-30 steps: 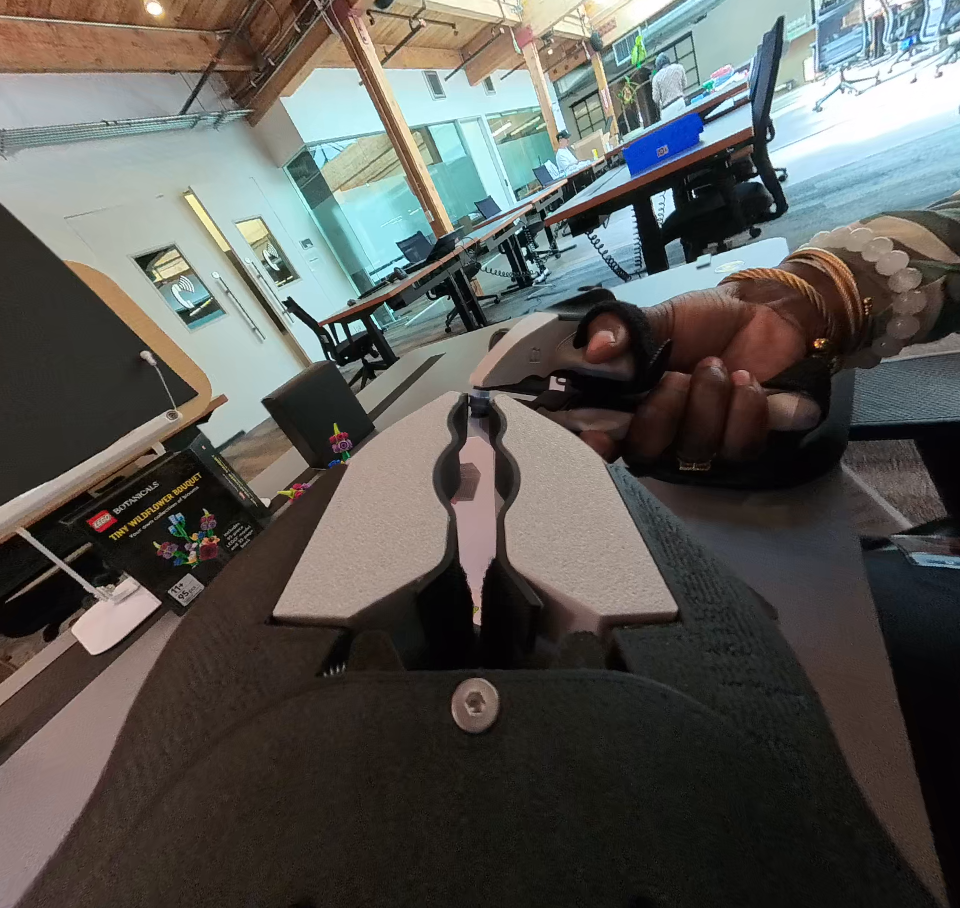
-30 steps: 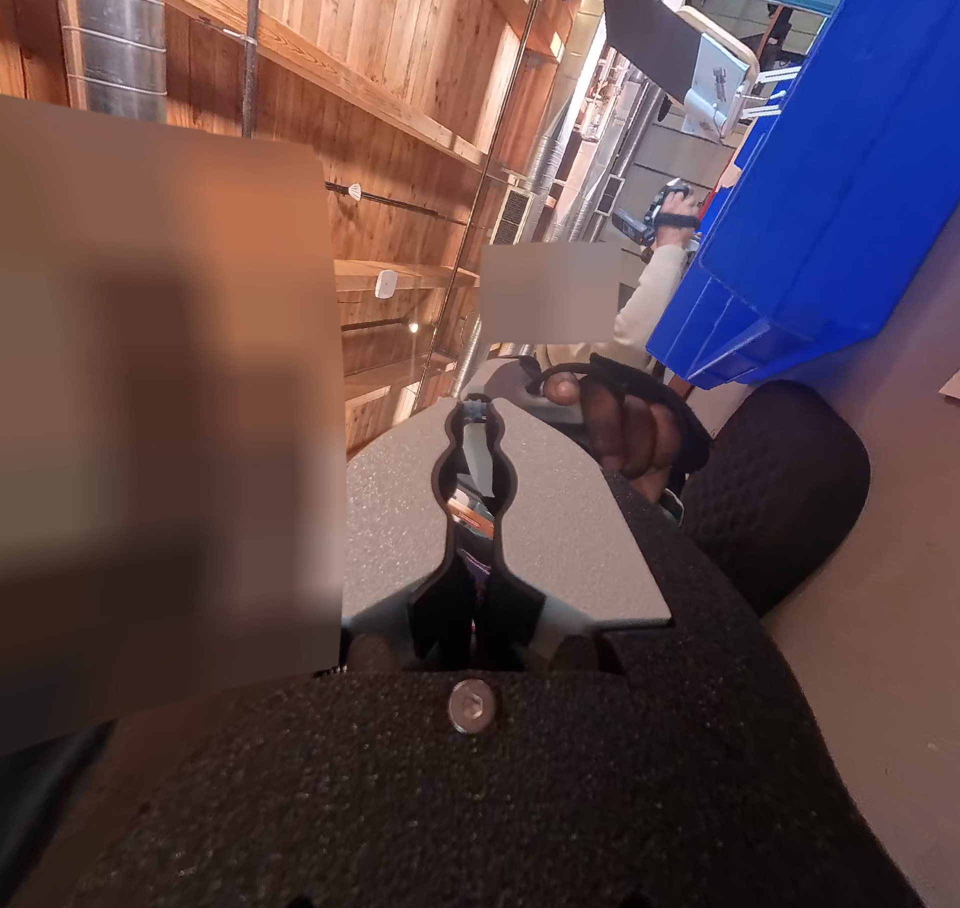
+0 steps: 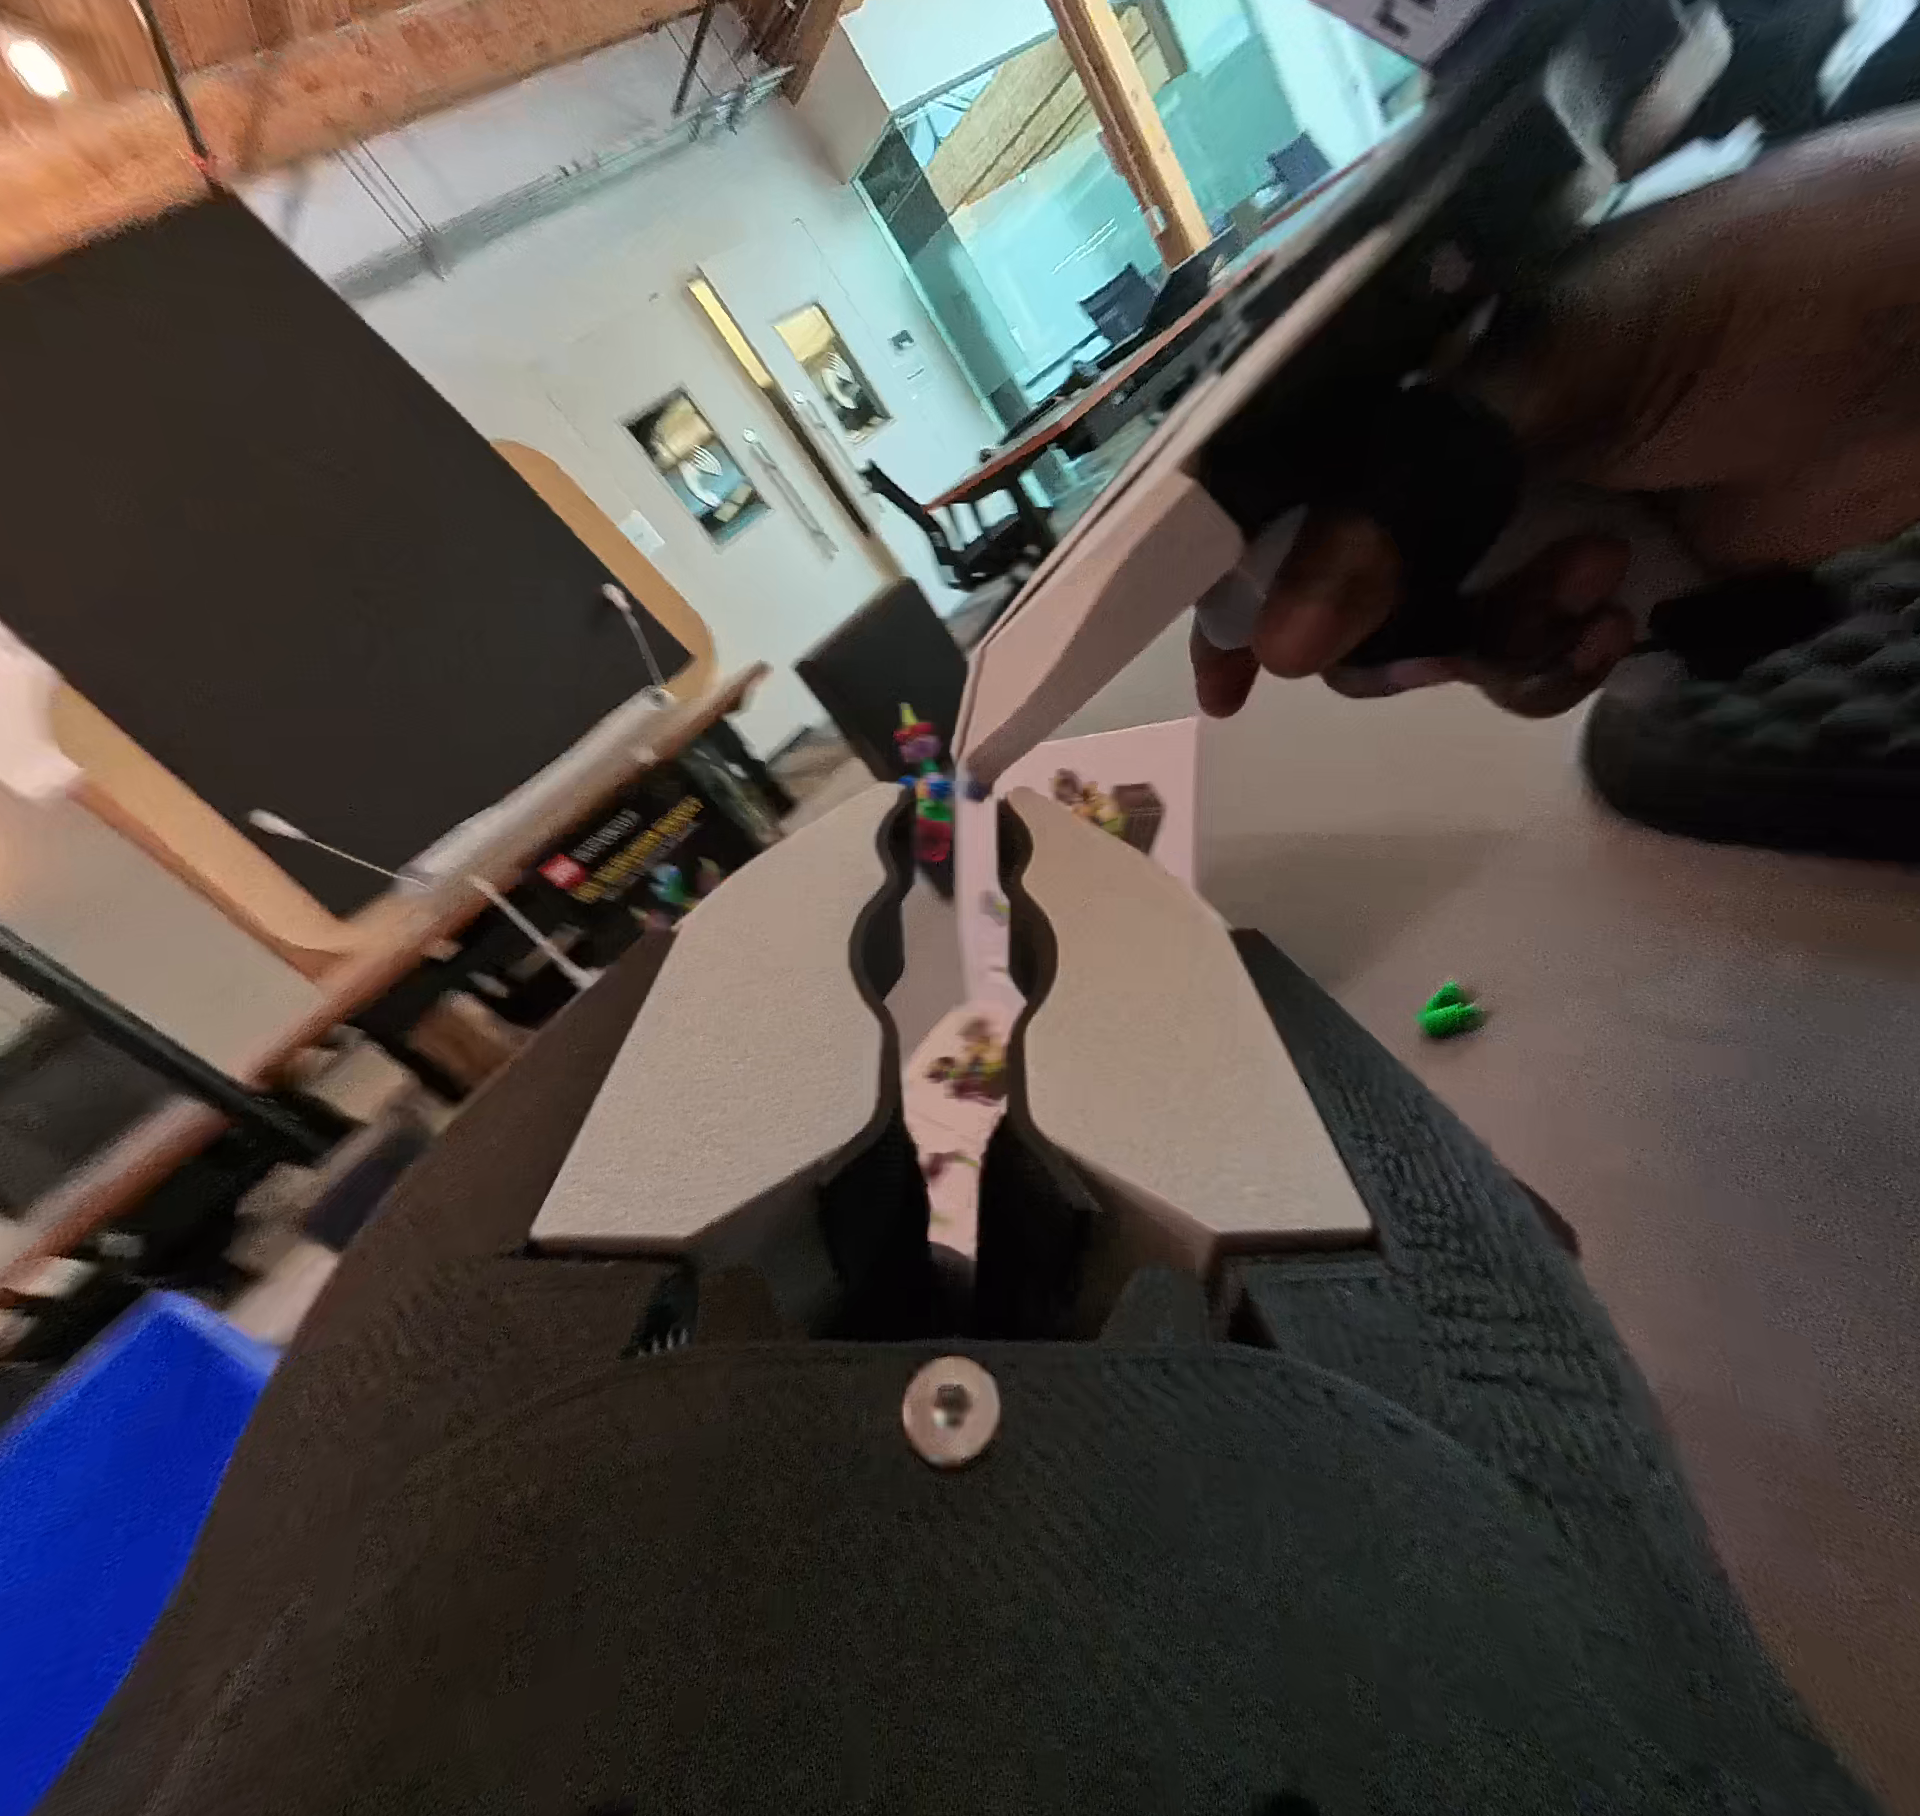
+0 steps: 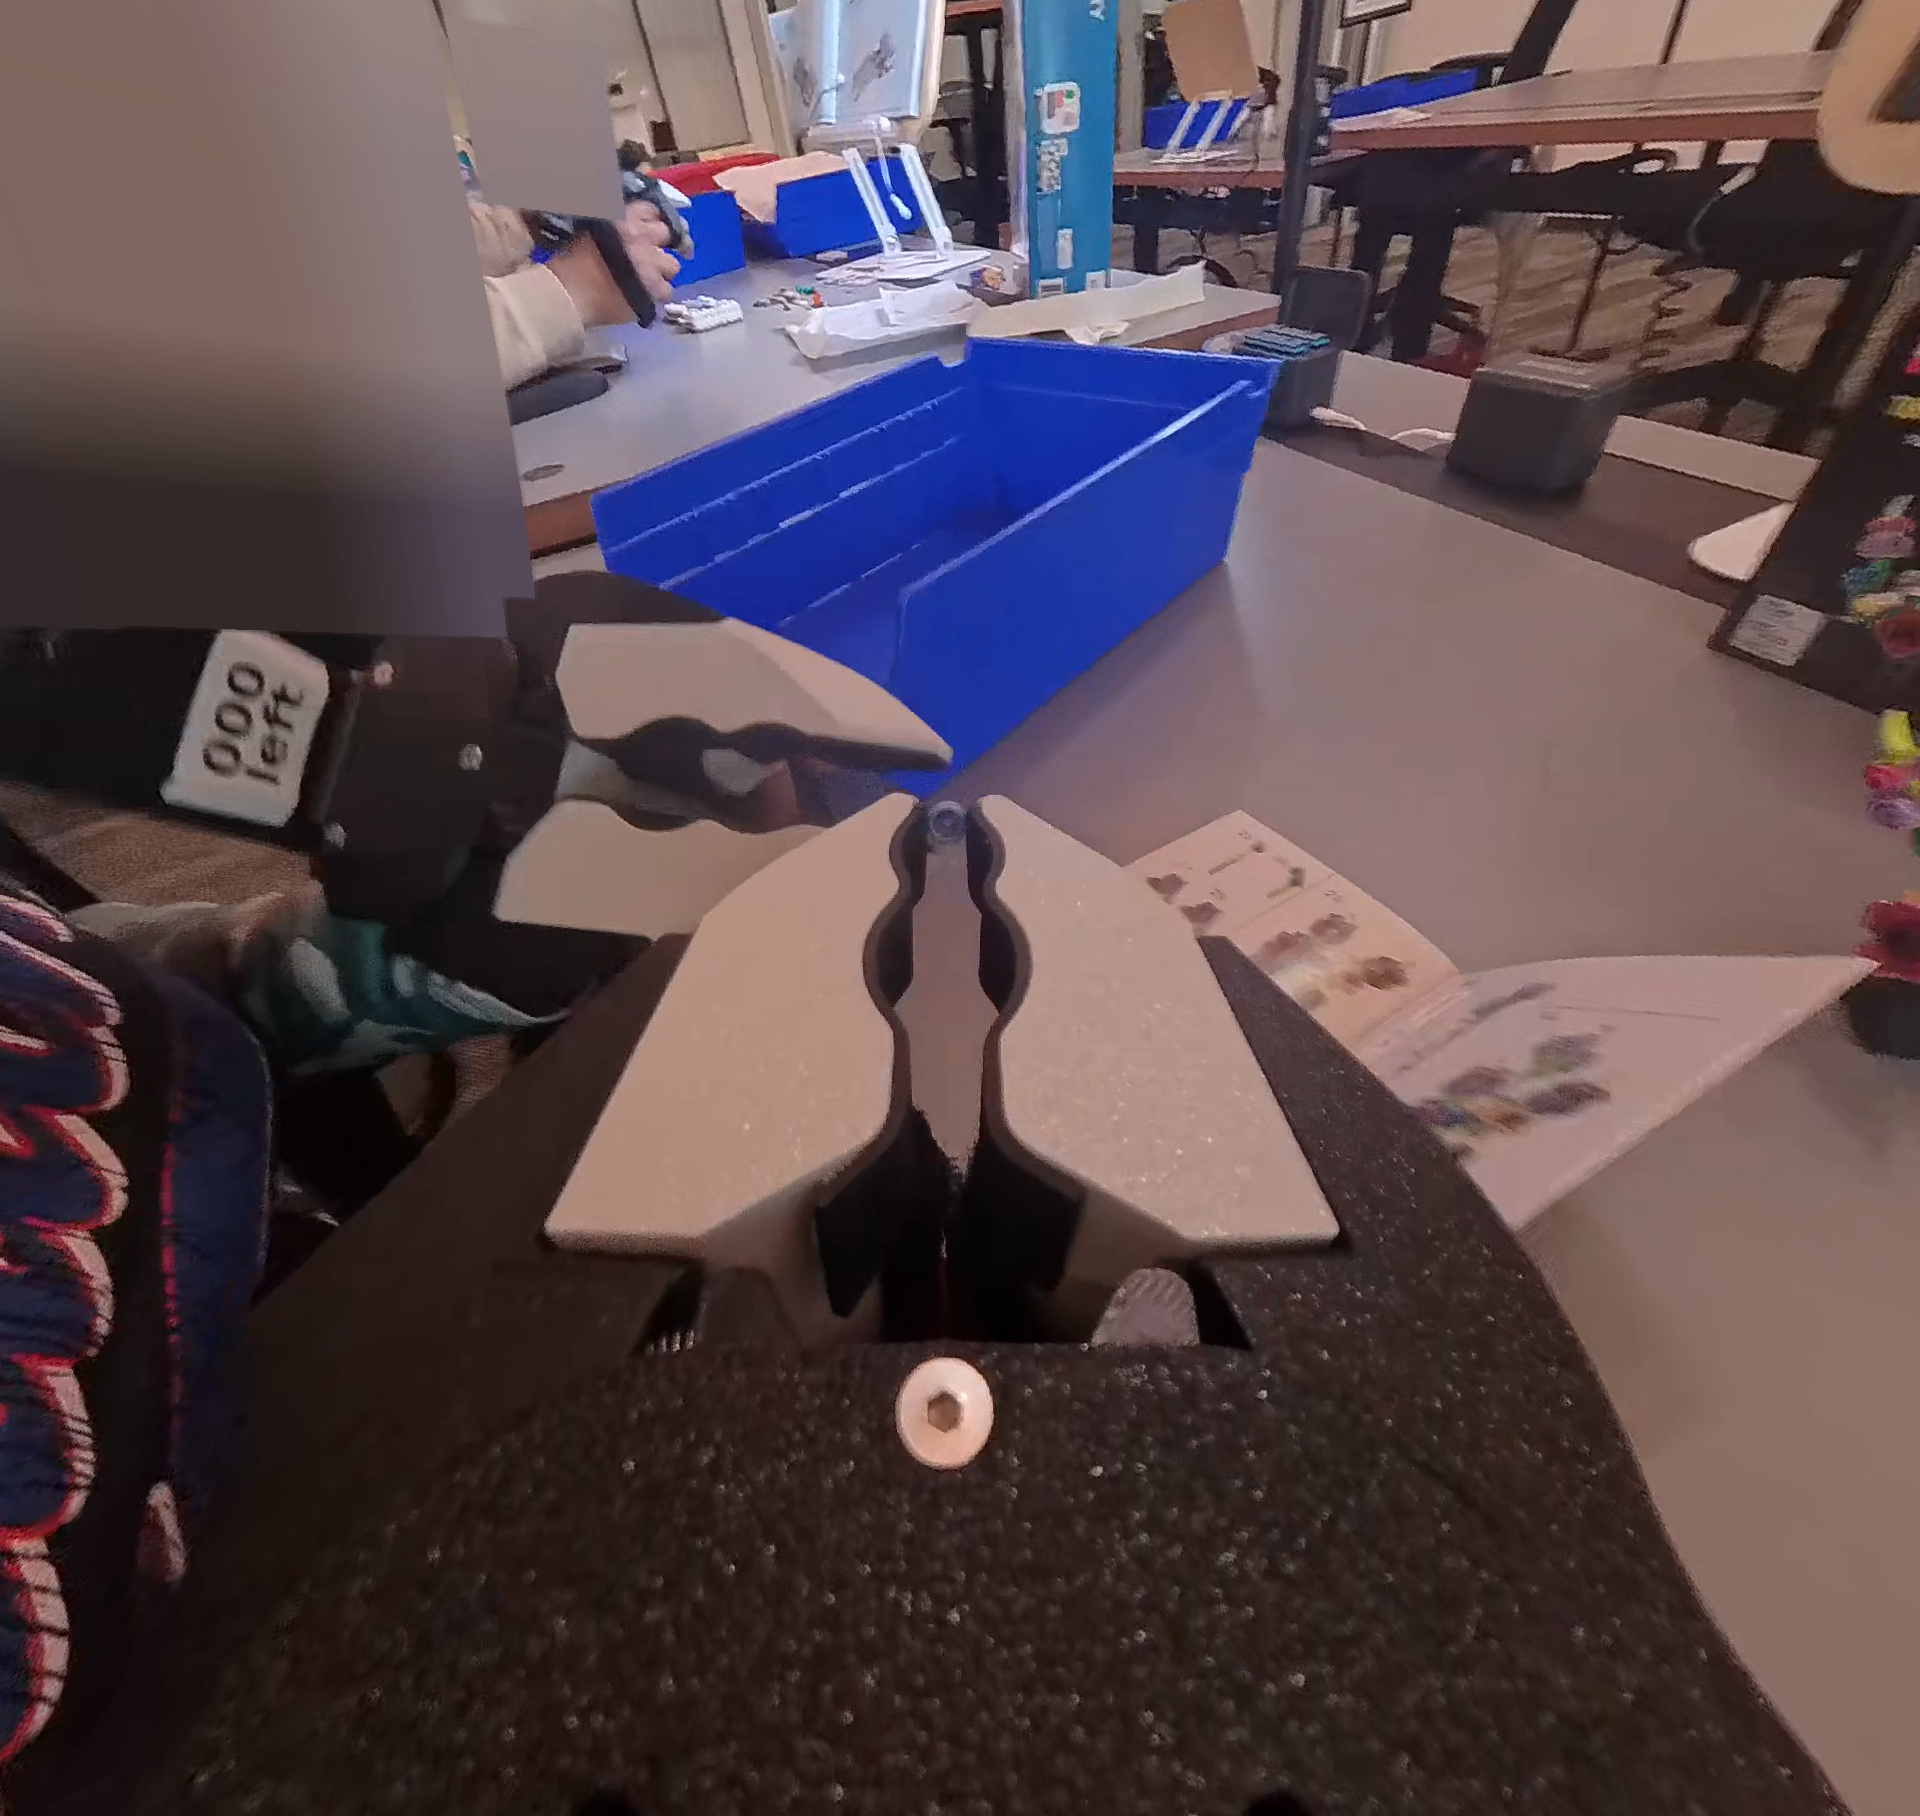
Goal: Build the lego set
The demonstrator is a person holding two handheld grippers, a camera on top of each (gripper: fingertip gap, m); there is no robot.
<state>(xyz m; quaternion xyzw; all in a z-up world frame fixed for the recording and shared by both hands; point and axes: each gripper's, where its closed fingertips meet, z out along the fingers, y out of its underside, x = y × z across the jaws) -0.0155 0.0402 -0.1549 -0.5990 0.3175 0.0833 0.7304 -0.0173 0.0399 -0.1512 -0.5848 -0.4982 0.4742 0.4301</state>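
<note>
Both grippers swung down to desk. Your right gripper (image 4: 945,816) pinches tiny blue round stud piece (image 4: 947,819) at tips; left gripper (image 3: 951,805) released, empty. Piece light, rigid, slippery: hold by sides, gently.

Left gripper (image 3: 951,805): jaws stood parted by a narrow gap, nothing between the tips. In the right wrist view it came in from the left (image 4: 831,779), fingers apart. Right gripper (image 4: 945,816): jaws drawn close, pinching a small blue-grey piece at the tips. In the left wrist view it angled down from upper right, gripped by the right hand (image 3: 1662,436).
</note>
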